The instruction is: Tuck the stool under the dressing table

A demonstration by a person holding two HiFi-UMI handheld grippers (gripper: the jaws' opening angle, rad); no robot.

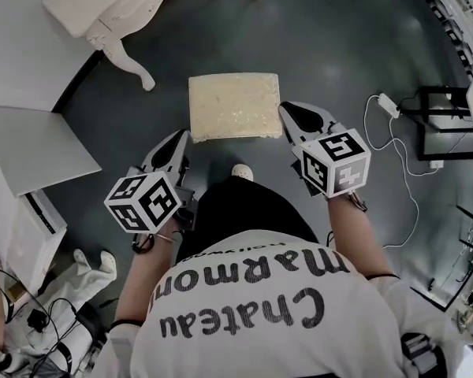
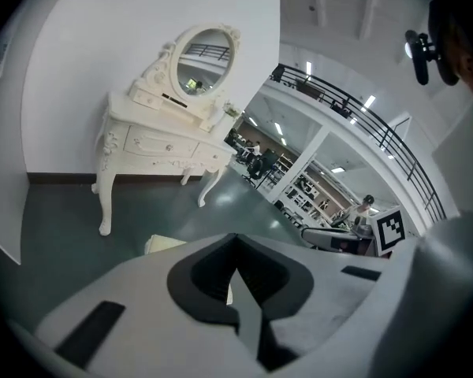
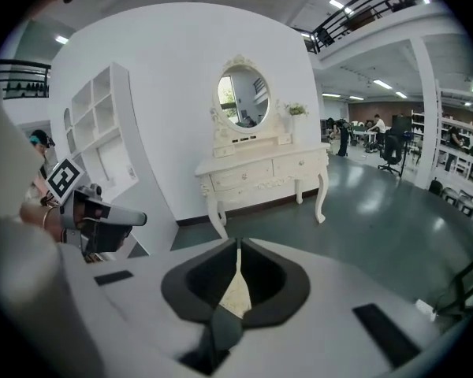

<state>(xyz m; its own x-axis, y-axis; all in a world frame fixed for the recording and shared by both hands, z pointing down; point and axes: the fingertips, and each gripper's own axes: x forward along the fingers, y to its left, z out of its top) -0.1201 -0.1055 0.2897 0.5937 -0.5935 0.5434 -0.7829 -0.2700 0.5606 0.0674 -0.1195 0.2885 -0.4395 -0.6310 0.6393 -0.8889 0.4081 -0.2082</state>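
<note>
The stool [image 1: 235,106] has a cream square cushion and stands on the dark floor just in front of me. The white carved dressing table [image 1: 102,6] is at the upper left, one curved leg [image 1: 134,65] near the stool. My left gripper [image 1: 179,138] is shut and empty, its tip by the stool's near left corner. My right gripper [image 1: 288,110], also shut and empty, lies along the stool's right edge; contact cannot be told. The left gripper view shows the dressing table [image 2: 162,136] with its oval mirror and a stool corner [image 2: 164,244]. The right gripper view shows the table [image 3: 260,172] ahead.
White flat panels [image 1: 31,156] lie at the left. A white cable with a power strip [image 1: 390,105] and a black frame stand [image 1: 445,124] sit at the right. My shoe [image 1: 242,172] is just behind the stool. A white wall shelf [image 3: 102,132] stands left of the table.
</note>
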